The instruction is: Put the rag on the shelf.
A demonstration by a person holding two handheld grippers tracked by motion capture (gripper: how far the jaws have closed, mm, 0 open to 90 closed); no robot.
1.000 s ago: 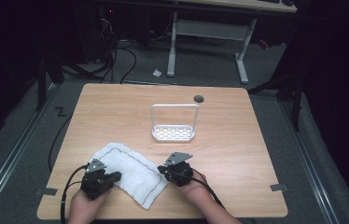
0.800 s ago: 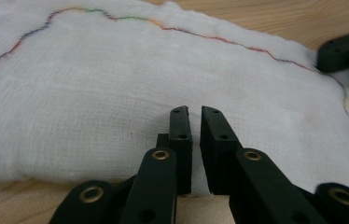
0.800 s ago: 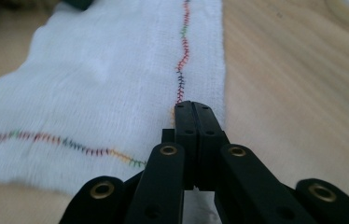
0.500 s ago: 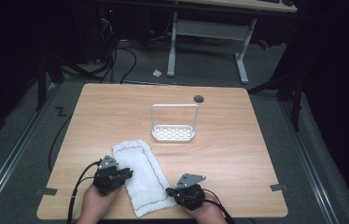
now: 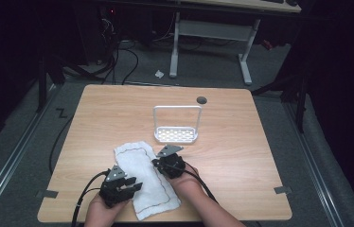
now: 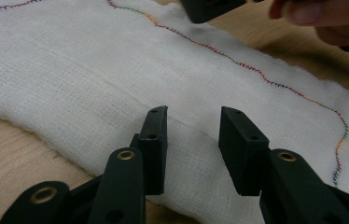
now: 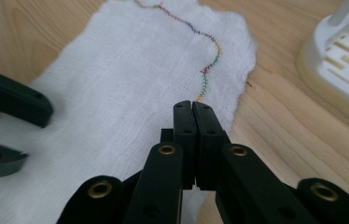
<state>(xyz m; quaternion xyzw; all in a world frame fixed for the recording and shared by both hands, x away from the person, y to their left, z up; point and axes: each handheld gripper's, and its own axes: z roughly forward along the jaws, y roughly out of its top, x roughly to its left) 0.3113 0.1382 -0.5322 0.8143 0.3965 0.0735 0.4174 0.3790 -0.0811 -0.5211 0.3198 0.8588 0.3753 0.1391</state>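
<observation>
The white cloth (image 5: pixel 146 177) lay folded into a long strip on the near part of the desk (image 5: pixel 241 156), running from just near of the white rack (image 5: pixel 176 135) down to the desk's near edge, its stitched hem tracing one side. Half a second before, the right tool (image 5: pixel 168 164) had been low at the near edge beside the cloth's near right corner; now it sat farther up, at the cloth's right edge near the far end. The left tool (image 5: pixel 124 187) had slid a little toward the near edge and rested over the cloth's left side. In the right gripper view the right tool (image 7: pixel 193 109) had its jaws pressed fully together at the cloth's edge, by the coloured stitching; whether any fabric was caught between them could not be made out. In the left gripper view the left tool (image 6: pixel 192 122) stood with a clear gap between its jaws, poised just above the weave and holding nothing. The cloth's outline looked much the same as half a second before, narrow and slightly slanted. Judging by this, a fold had been laid and the hands were repositioning for the next one, the right tool probably taking a fresh hold along the edge while the left prepared to steady or pinch the other side.
</observation>
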